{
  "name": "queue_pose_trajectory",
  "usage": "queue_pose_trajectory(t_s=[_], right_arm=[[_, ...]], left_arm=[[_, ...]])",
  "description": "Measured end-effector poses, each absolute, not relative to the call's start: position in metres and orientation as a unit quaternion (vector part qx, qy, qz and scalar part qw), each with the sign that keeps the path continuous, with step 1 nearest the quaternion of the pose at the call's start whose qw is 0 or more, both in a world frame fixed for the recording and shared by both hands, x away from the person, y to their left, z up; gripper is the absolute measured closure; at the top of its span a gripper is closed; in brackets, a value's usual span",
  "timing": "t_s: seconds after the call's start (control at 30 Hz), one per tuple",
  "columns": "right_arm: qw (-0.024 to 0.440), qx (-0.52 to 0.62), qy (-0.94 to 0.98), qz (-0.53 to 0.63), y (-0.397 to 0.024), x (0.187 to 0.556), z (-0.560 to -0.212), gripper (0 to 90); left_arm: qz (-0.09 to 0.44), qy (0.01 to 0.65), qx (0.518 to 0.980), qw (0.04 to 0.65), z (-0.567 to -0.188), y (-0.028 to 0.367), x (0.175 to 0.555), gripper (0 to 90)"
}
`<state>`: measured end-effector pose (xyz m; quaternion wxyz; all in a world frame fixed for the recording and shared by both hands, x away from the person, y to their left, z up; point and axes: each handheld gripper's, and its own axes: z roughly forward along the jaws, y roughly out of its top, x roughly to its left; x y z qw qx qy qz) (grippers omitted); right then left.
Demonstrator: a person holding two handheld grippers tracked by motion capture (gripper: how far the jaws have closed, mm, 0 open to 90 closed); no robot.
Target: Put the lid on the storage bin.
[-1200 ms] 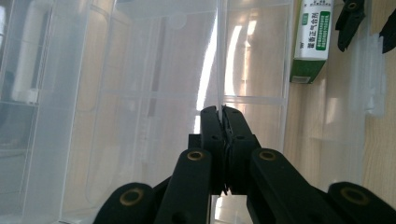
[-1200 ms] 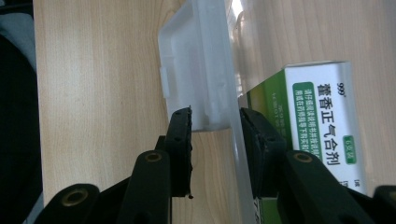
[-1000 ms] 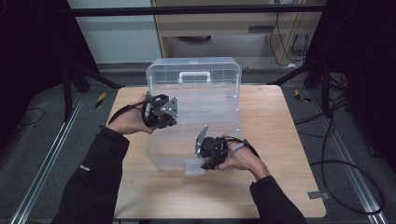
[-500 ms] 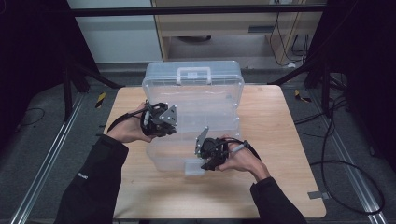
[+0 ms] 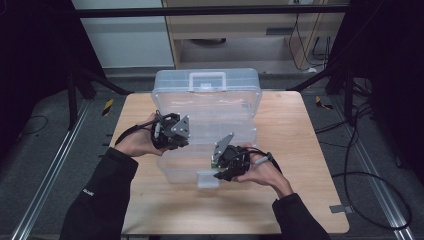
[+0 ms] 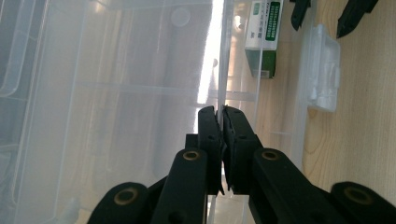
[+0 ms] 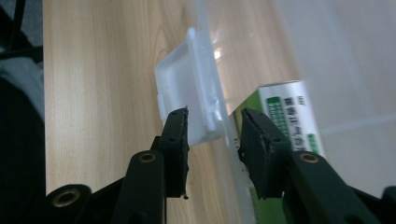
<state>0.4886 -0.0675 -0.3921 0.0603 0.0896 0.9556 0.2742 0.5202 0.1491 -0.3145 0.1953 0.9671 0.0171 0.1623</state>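
Clear plastic storage box mid-tabletop, lid raised. Left gripper clenched on the lid's thin edge, left hand level at the box's left side. Right gripper parted astride the front latch, not pressing; right hand low at the near wall.
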Motion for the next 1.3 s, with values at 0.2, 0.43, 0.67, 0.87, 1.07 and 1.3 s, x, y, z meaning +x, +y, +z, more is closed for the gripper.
queue_pose_trajectory(t_s=[0.2,0.43,0.67,0.87,1.07,1.3], right_arm=[[0.083,0.139,0.934,0.320,-0.089,0.485,-0.377,76.7],[0.108,0.222,0.875,0.416,-0.126,0.487,-0.359,87.4],[0.161,0.295,0.798,0.500,-0.159,0.491,-0.341,90.0],[0.195,0.365,0.759,0.504,-0.174,0.504,-0.338,90.0],[0.203,0.398,0.742,0.501,-0.184,0.515,-0.339,90.0],[0.210,0.411,0.736,0.496,-0.189,0.517,-0.338,90.0]], left_arm=[[0.155,0.029,0.968,0.194,-0.316,0.150,0.518,85.8],[0.151,0.030,0.969,0.195,-0.317,0.151,0.517,85.7],[0.147,0.032,0.969,0.193,-0.317,0.150,0.516,85.2],[0.144,0.028,0.970,0.194,-0.319,0.150,0.516,85.1],[0.148,0.021,0.969,0.196,-0.321,0.149,0.515,85.0],[0.145,0.009,0.972,0.185,-0.325,0.146,0.512,84.8]])
